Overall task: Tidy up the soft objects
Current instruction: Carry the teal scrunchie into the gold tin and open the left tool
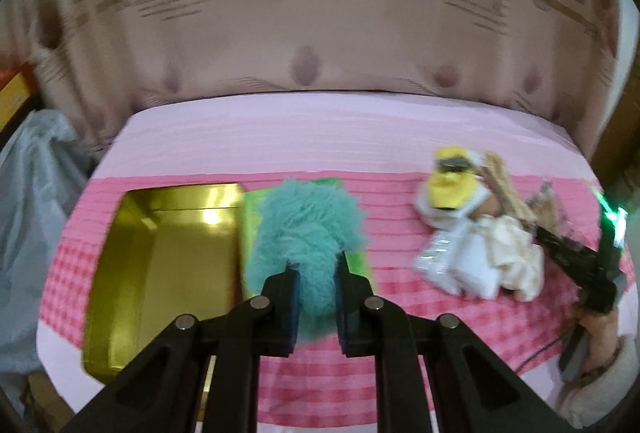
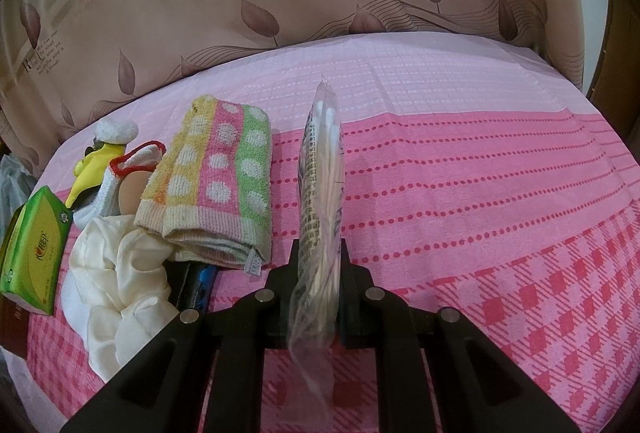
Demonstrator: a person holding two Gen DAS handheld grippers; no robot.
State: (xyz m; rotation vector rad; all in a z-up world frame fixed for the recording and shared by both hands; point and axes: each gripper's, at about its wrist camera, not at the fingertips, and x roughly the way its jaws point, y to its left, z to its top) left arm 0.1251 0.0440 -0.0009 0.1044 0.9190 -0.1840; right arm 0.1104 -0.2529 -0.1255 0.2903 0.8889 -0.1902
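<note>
The left gripper (image 1: 318,297) pinches a teal fluffy toy (image 1: 308,233) at center frame; the right gripper (image 2: 320,297) clamps a bag of cotton swabs (image 2: 322,193).

My left claw (image 1: 318,273) pinches a shaggy teal fur puff (image 1: 308,233) beside a glossy gold metal tin (image 1: 168,257); my right (image 2: 320,257) clamps a crinkly clear plastic swab bag (image 2: 322,185) near a looped terry-cloth towel (image 2: 218,173).
</note>
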